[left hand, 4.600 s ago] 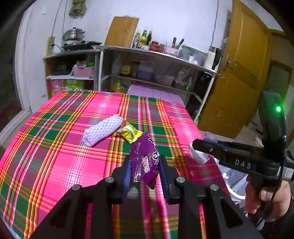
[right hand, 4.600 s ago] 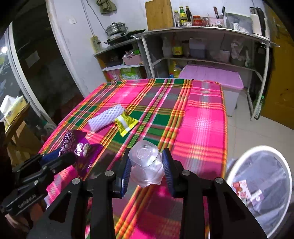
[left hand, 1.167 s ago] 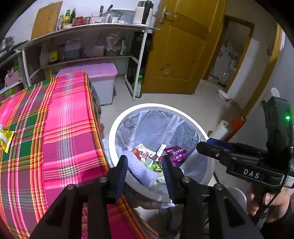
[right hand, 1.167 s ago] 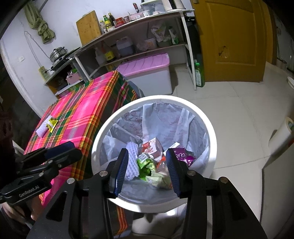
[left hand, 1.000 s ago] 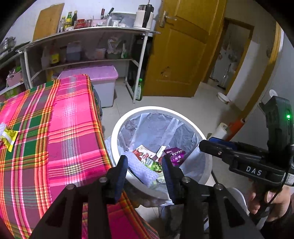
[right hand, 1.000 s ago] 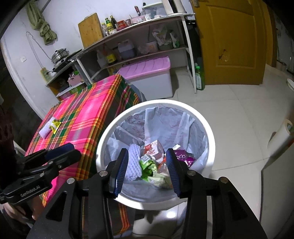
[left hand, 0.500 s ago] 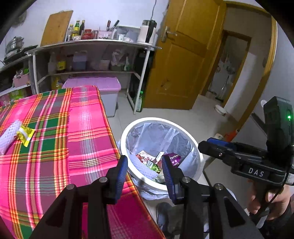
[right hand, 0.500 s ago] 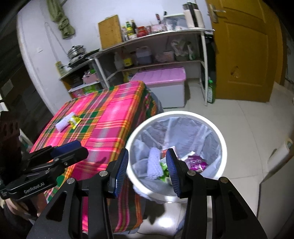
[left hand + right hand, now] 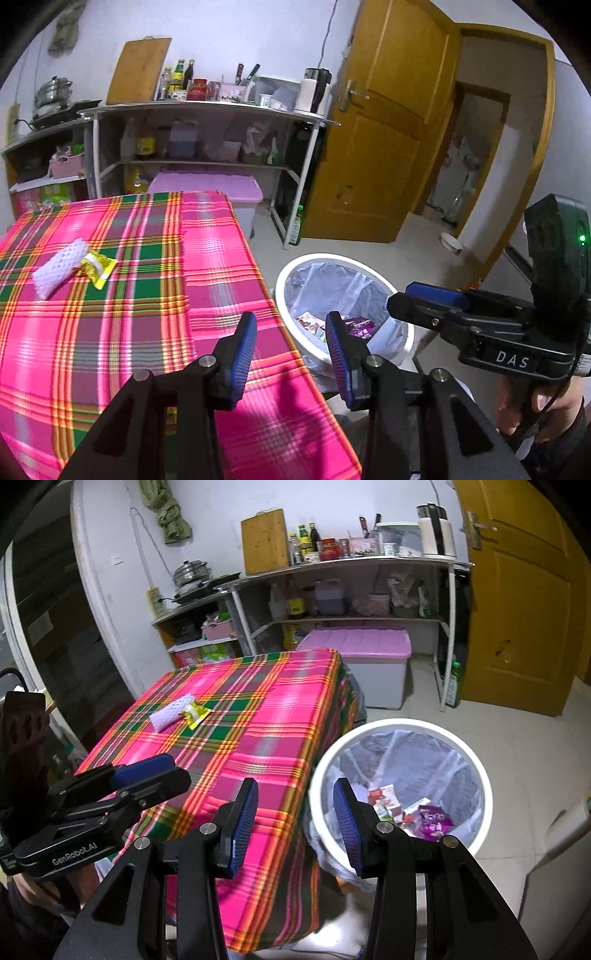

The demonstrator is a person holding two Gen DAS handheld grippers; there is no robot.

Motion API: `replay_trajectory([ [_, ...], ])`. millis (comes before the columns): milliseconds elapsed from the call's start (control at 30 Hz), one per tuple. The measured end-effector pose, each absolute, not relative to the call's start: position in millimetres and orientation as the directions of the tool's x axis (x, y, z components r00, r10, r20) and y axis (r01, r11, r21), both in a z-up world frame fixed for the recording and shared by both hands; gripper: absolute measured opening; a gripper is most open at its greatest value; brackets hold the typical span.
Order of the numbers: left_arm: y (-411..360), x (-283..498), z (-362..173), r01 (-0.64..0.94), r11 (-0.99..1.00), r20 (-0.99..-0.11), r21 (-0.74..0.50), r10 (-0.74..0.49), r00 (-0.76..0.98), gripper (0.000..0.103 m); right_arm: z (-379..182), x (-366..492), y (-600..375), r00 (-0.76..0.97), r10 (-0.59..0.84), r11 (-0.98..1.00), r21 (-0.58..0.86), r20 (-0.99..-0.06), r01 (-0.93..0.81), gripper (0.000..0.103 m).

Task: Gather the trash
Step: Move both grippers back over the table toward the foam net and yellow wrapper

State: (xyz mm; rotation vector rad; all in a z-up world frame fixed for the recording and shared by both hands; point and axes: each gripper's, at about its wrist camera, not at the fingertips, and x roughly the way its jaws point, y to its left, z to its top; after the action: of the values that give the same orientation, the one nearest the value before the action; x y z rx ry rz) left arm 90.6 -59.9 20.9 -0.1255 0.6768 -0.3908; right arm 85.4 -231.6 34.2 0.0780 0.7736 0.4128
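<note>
A white foam net sleeve (image 9: pixel 59 267) and a yellow wrapper (image 9: pixel 98 266) lie side by side on the pink plaid tablecloth (image 9: pixel 129 332), far from both grippers. Beside the table's right edge stands a white trash bin (image 9: pixel 295 275) lined with a clear bag, holding a purple wrapper (image 9: pixel 357 326) and other litter. My left gripper (image 9: pixel 290 349) hangs open and empty over the table's near right corner. My right gripper (image 9: pixel 295 819) is also open with nothing in it, between table edge and bin (image 9: pixel 399 725). The sleeve (image 9: pixel 171 710) and yellow wrapper (image 9: pixel 195 713) show in the right wrist view too.
Metal shelves (image 9: pixel 207 110) with bottles, pots and a cutting board line the back wall. A pink-lidded storage box (image 9: pixel 360 642) sits under them. A yellow wooden door (image 9: pixel 388 147) stands right. A person's hand (image 9: pixel 532 406) holds the right gripper.
Both grippers have risen and drawn back from above the bin, swinging left toward the table. The sleeve and yellow wrapper have come into fuller view. Both jaws stay as they were, empty.
</note>
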Motion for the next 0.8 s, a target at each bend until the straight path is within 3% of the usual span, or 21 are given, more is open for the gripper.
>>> replay_trajectory([
  [800,15,80,16,0.147,0.967,-0.597,-0.21,-0.246,0.763,0.038,25,109,-172,0.569,0.491,0.858,0.252,-0.66,-0.447,0.044],
])
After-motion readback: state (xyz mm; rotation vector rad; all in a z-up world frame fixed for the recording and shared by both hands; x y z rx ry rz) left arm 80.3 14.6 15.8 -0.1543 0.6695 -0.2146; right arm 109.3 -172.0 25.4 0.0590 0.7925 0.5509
